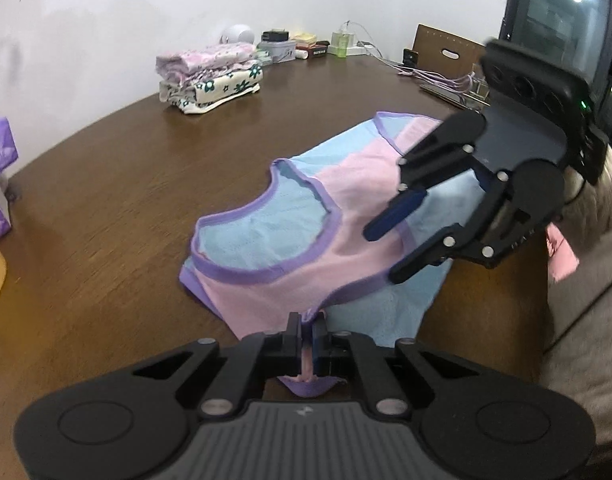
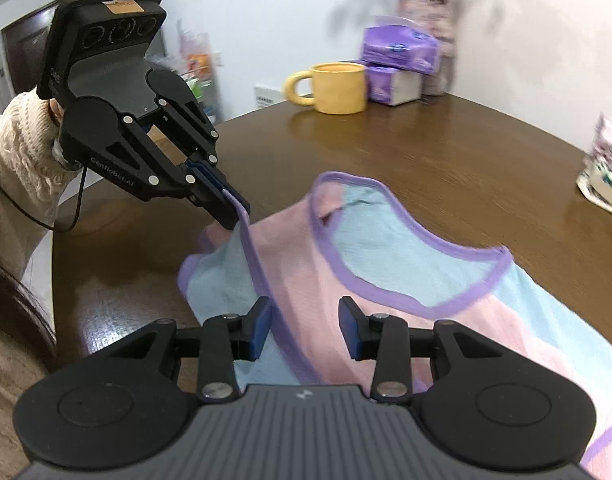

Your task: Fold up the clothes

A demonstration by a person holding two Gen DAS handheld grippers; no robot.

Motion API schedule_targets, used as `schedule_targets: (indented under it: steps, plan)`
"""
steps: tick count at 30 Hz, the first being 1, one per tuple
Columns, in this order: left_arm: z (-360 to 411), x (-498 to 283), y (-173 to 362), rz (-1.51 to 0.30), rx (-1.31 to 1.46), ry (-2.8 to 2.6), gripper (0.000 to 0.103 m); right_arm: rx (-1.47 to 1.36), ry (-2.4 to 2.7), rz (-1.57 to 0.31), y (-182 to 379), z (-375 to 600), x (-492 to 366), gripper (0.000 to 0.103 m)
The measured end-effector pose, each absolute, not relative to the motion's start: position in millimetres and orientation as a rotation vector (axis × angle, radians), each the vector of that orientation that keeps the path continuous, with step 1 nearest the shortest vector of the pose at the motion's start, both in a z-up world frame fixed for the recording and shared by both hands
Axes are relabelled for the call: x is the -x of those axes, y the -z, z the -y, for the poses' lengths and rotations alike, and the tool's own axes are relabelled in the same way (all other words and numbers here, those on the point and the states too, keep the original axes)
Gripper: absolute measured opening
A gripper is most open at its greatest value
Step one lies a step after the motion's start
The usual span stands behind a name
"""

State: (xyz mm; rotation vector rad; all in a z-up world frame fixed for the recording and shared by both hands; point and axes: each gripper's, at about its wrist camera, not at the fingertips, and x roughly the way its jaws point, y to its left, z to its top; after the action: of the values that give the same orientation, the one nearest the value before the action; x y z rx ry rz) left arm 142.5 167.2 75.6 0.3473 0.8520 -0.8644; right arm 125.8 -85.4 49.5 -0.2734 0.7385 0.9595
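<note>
Dark brown wooden table (image 1: 106,184): pink-and-blue sleeveless top with purple trim (image 1: 306,236) lies flat. My left gripper (image 1: 306,342) clamps its purple edge; right gripper (image 2: 306,330) spread, over fabric.

The left gripper (image 1: 306,340) has its jaws pinched tight on a purple-edged strip of cloth; its fingers angle downward, seen from the right wrist view; a cream knitted sleeve (image 2: 18,152) shows behind it; the right gripper (image 2: 306,328) holds its jaws spread apart, nothing between them.
</note>
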Motion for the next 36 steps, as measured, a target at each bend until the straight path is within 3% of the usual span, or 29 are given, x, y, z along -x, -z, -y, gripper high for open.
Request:
schedule_targets:
  steps: [11,14,19,28,36]
  plan:
    - [-166.8,-189.0,-63.5,-0.998,-0.338,0.829,0.017,0.198,-0.937,-0.764,-39.4,108.5,-133.0,0.037]
    - [-181.9,-189.2,-65.7,-0.983,-0.235,0.828,0.018,0.177,-0.93,-0.759,-38.6,113.7,-133.4,0.037]
    - [-200.7,-177.0,-60.7,-0.999,-0.055,0.795,0.031,0.155,-0.907,-0.752,-40.0,120.8,-136.9,0.037]
    - [-202.0,-151.5,-51.1,-1.0,0.07,0.635,0.028,0.129,-0.916,-0.732,-41.7,121.5,-138.8,0.037]
    - [-202.3,-109.9,-54.9,-0.915,0.046,0.549,0.028,0.15,-1.091,-0.814,-58.5,53.6,-171.2,0.037]
